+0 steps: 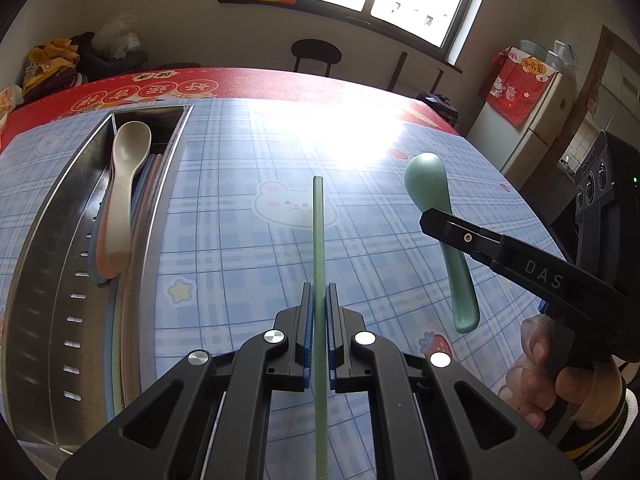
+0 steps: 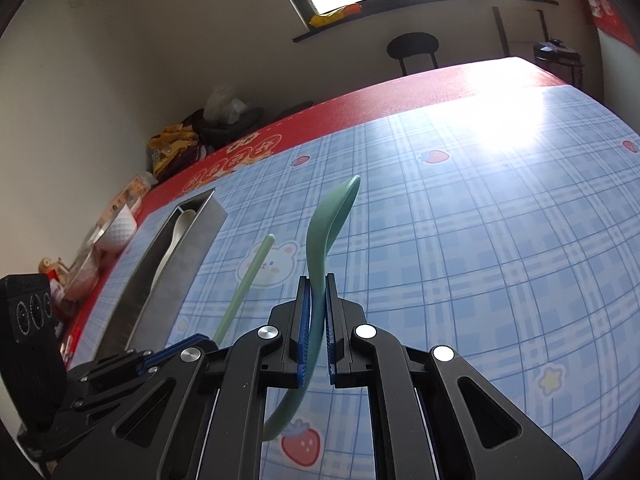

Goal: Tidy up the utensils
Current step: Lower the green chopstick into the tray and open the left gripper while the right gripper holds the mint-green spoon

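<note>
Jaws of both grippers are gripping green utensils above the worktop (image 1: 240,240).

Left gripper (image 1: 319,304) is holding a green chopstick (image 1: 318,240) pointing forward, and right gripper (image 2: 318,300) is pinching a green spoon (image 2: 332,216) at its handle, bowl up. Both utensils are hanging in the air, beside the steel tray (image 1: 60,240), which is already carrying a beige spoon (image 1: 124,184). I judge the carrying step is going on; next, each piece needs lowering lengthwise into the tray.

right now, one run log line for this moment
left gripper: shut on chopstick | right gripper: shut on green spoon | tray: beige spoon inside
</note>
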{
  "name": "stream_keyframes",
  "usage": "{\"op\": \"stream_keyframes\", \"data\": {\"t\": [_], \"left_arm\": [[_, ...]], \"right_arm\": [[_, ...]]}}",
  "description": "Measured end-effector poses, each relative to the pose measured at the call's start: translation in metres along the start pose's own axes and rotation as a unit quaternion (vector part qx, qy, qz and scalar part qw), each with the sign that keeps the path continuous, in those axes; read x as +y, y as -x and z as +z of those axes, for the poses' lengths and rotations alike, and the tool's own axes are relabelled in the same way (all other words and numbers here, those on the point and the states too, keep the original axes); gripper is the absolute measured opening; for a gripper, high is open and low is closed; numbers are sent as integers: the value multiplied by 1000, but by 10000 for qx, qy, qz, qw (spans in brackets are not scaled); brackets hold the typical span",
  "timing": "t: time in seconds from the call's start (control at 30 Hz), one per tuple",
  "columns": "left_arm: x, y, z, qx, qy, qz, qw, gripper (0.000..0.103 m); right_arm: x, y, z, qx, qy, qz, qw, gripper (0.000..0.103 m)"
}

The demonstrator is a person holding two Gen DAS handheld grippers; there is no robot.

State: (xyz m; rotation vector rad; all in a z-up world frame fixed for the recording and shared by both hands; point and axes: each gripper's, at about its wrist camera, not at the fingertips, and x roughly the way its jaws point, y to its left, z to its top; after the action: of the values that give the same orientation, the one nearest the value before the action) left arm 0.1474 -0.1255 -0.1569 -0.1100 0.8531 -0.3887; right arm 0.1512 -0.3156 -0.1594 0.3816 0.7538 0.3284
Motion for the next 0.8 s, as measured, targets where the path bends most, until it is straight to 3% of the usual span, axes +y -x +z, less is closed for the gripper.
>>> {"op": "stream_keyframes", "data": {"t": [0.3,0.5,0.8], "left_arm": [[13,15,10,84,460,-380,9982,6],[27,41,24,-79,706,-510,9962,6],[70,70,60,-367,1123,-200,9928,6]], "right_arm": [[-6,6,-1,-57,-104,234,9997,7],[-10,10,-1,-101,-162,298,9994,7],[-11,12,-2,-123,-152,357,9992,7]]}}
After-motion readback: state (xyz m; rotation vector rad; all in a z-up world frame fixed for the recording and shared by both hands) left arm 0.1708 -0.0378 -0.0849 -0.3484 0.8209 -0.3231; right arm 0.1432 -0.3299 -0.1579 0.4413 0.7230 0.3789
